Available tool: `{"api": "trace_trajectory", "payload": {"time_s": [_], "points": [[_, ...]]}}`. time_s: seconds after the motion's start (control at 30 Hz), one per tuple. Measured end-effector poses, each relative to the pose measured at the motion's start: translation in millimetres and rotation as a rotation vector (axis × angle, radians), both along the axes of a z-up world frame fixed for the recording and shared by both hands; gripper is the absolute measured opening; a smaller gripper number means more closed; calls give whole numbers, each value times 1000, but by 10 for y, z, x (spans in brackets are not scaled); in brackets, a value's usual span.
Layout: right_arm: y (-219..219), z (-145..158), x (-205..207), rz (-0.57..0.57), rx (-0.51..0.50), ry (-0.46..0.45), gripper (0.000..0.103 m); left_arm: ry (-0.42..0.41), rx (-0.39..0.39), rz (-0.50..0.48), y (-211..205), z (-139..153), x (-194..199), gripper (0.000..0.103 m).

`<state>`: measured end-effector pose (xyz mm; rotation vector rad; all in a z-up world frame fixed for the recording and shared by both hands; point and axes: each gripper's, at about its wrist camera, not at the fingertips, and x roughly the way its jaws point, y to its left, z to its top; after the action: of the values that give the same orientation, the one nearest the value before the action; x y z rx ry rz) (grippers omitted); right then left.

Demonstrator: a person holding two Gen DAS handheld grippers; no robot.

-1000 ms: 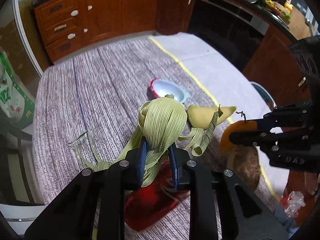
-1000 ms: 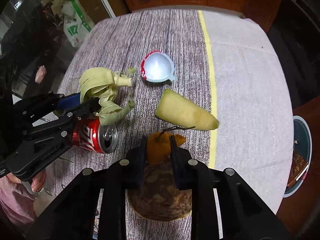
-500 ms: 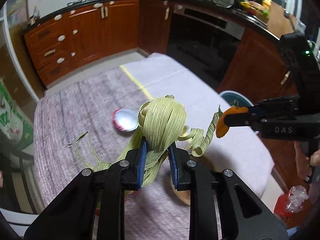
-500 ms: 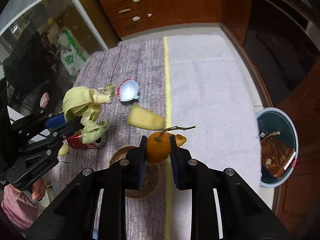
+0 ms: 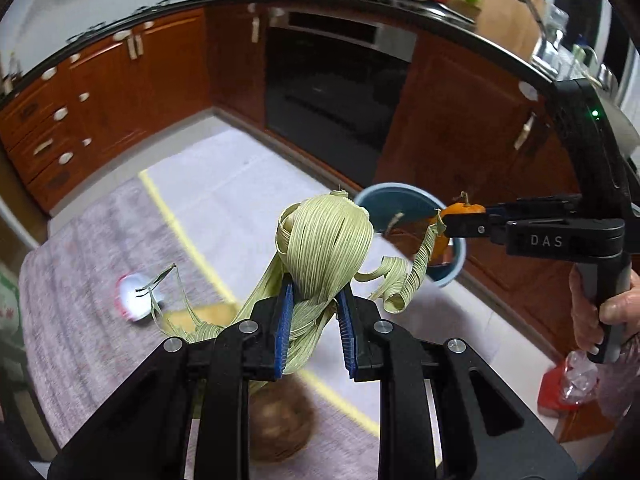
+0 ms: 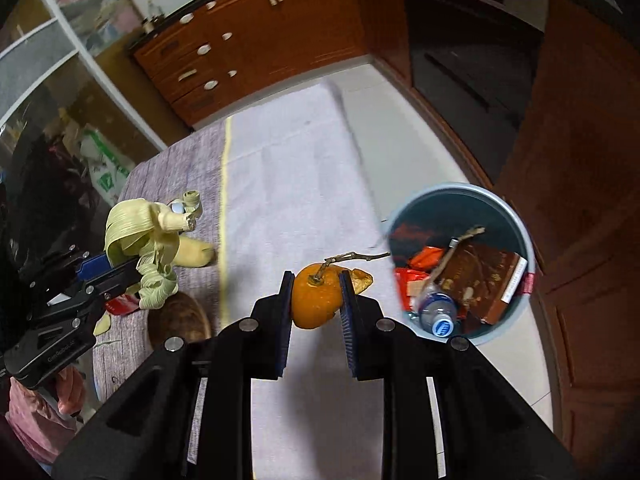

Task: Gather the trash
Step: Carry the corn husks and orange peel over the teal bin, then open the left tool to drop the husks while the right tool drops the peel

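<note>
While the left tongs [image 5: 314, 320] pinch a pale green bundle of corn husks [image 5: 324, 240] above the tabletop [image 6: 280, 184], the right tongs [image 6: 316, 300] pinch an orange peel with stem [image 6: 316, 296] near its right edge, beside the round blue trash bin [image 6: 516, 224].

Ribbed, matt corn husk [image 5: 324, 248]; woven tablecloth [image 6: 280, 168]; glossy wooden cabinets [image 6: 248, 32].

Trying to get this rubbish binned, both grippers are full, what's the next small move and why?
Probably carry the right gripper on until the orange peel hangs over the blue bin, then open. It is clamped on the peel above the table edge, short of the bin's rim. The left gripper, shut on the corn husk, can follow.
</note>
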<state>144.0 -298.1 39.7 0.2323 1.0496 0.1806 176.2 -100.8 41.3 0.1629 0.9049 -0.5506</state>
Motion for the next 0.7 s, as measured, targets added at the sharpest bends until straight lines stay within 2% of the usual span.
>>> {"api": "trace_trajectory", "payload": {"time_s": [0.23, 0.4, 0.7], "points": [[-664, -141, -78, -111, 20, 11, 21, 39, 23, -108, -765, -148, 163, 22], [-1055, -321, -99, -177, 20, 39, 21, 80, 48, -174, -1256, -363, 302, 22], [-1487, -727, 1, -261, 38, 115, 21, 165, 114, -220, -1907, -832, 643, 23]]}}
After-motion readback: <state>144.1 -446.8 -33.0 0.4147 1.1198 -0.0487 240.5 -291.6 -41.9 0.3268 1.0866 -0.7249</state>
